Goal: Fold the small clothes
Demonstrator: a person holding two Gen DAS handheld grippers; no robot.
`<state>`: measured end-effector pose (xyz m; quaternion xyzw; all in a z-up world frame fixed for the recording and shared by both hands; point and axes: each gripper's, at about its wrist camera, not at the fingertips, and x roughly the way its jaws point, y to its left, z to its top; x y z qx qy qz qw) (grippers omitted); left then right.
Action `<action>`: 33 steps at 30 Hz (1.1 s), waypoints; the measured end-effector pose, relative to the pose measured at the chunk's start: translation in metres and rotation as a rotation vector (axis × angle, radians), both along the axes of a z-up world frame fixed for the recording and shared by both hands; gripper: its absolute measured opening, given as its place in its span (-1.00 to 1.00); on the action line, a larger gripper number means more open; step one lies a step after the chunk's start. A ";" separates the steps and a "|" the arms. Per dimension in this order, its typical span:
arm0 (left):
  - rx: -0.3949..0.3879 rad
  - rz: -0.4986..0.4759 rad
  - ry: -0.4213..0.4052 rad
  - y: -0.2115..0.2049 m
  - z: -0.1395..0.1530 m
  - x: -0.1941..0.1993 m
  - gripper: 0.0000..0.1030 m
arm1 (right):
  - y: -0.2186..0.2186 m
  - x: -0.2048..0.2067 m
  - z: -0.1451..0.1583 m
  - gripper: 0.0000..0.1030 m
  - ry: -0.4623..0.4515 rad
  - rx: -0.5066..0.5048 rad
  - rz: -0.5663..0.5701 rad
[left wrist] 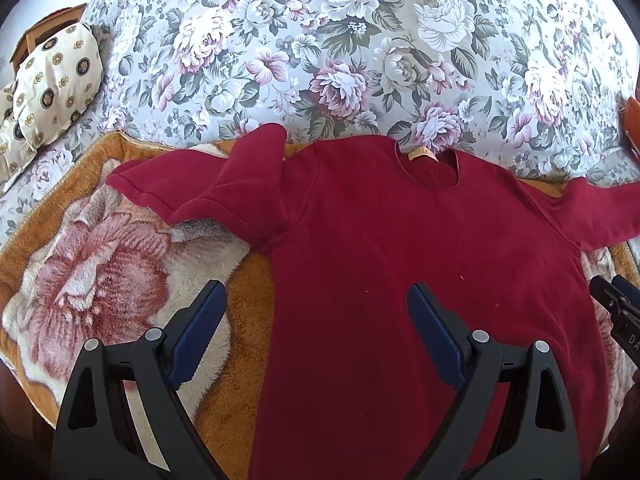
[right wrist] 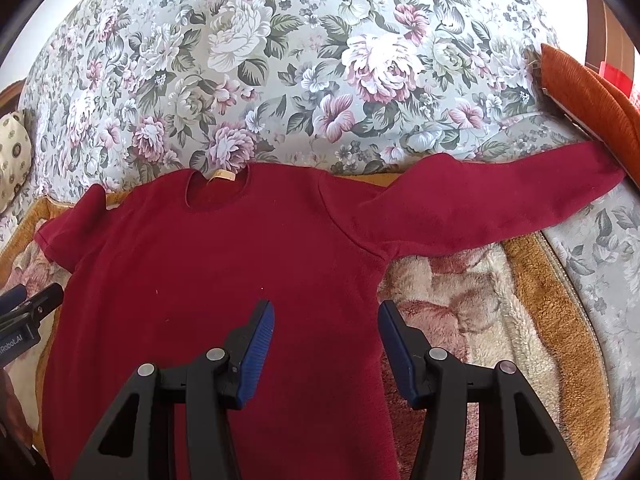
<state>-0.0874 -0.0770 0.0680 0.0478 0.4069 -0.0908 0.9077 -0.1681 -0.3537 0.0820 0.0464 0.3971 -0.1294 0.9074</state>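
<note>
A dark red long-sleeved shirt (left wrist: 400, 260) lies flat, front up, on a fleece blanket, its neck with a tan label (left wrist: 422, 156) pointing away from me. Its left sleeve (left wrist: 240, 188) is bunched and folded over itself. The right sleeve (right wrist: 500, 200) stretches straight out to the side. My left gripper (left wrist: 318, 304) hovers wide open above the shirt's left side edge, holding nothing. Over the shirt's right side edge my right gripper (right wrist: 326, 318) is open too, with cloth below it but not pinched. Each gripper shows at the edge of the other's view.
The orange and cream fleece blanket (left wrist: 100, 280) lies on a floral bedspread (left wrist: 320, 40). A cream patterned cushion (left wrist: 52, 84) sits at the far left, with wooden furniture (left wrist: 44, 36) behind it. An orange cushion (right wrist: 592, 108) lies by the right sleeve's cuff.
</note>
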 end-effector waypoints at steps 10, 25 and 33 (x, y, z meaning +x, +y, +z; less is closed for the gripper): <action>-0.008 0.003 -0.008 -0.001 0.000 0.001 0.79 | 0.000 0.003 -0.001 0.01 0.004 0.000 -0.002; -0.012 0.001 0.003 -0.003 -0.002 0.002 0.79 | 0.003 0.007 -0.006 0.01 0.012 0.011 0.003; -0.010 -0.001 0.006 -0.005 -0.003 0.003 0.79 | 0.006 0.009 -0.008 0.01 0.014 0.007 0.008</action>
